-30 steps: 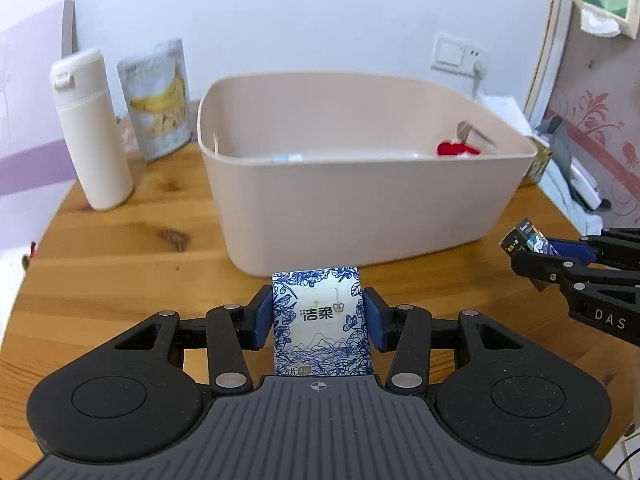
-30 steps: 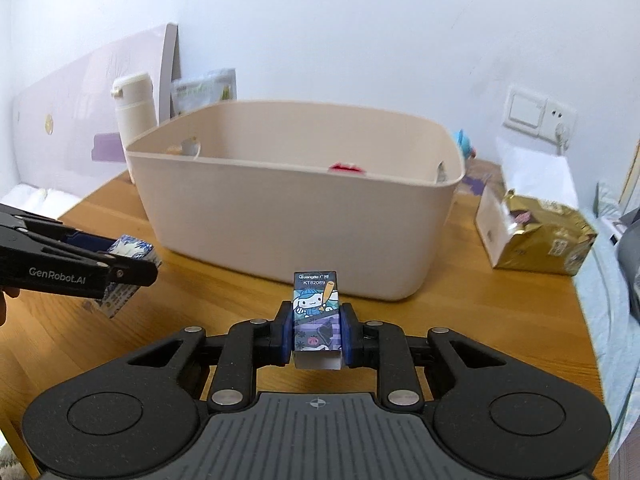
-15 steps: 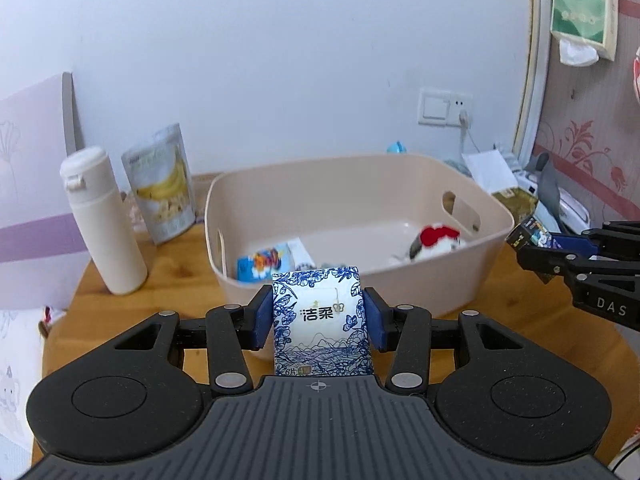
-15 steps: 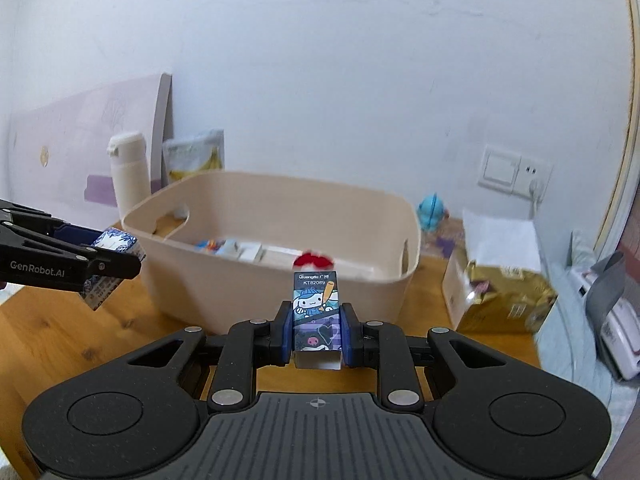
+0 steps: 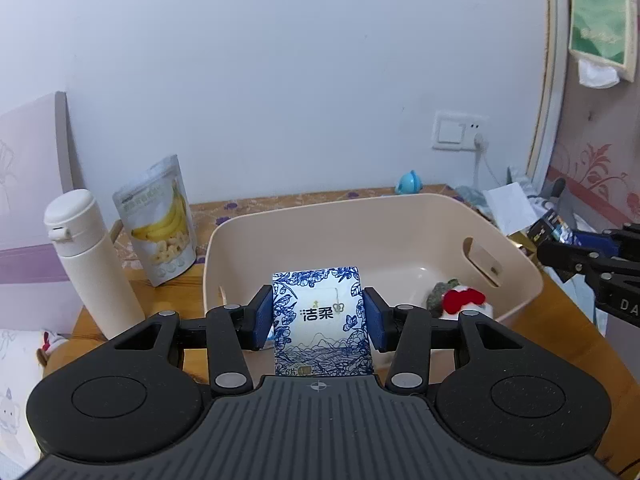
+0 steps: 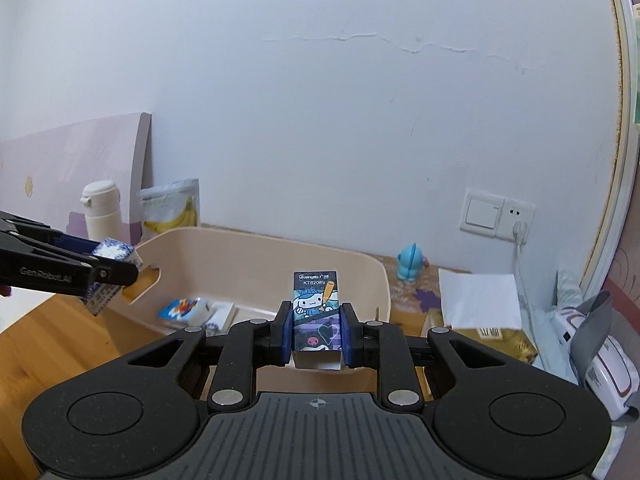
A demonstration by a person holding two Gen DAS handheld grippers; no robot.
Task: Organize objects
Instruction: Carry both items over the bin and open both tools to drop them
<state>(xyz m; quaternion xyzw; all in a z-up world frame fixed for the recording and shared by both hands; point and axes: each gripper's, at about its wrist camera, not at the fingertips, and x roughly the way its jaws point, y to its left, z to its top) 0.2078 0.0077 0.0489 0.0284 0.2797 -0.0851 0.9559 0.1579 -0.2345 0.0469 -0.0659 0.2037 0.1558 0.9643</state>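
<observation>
Left gripper (image 5: 318,316): clamped on the blue-and-white tissue pack (image 5: 320,320), which you hold above the near-left part of the beige bin (image 5: 400,216). Right gripper (image 6: 315,334): pinching the cartoon-printed box (image 6: 315,312), over the bin's near rim.

Change: within the last second you have raised both grippers from table height in front of the bin wall to above its rim; the interior now shows.

Meaning: both items look ready to lower and release inside.

Bin contents: red-and-white plush (image 5: 464,300), small packets (image 6: 184,308).

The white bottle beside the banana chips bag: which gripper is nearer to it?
Left. The left gripper, shut on the tissue pack, is just right of the white bottle. The right gripper, holding the cartoon box, is across the beige bin.
</observation>
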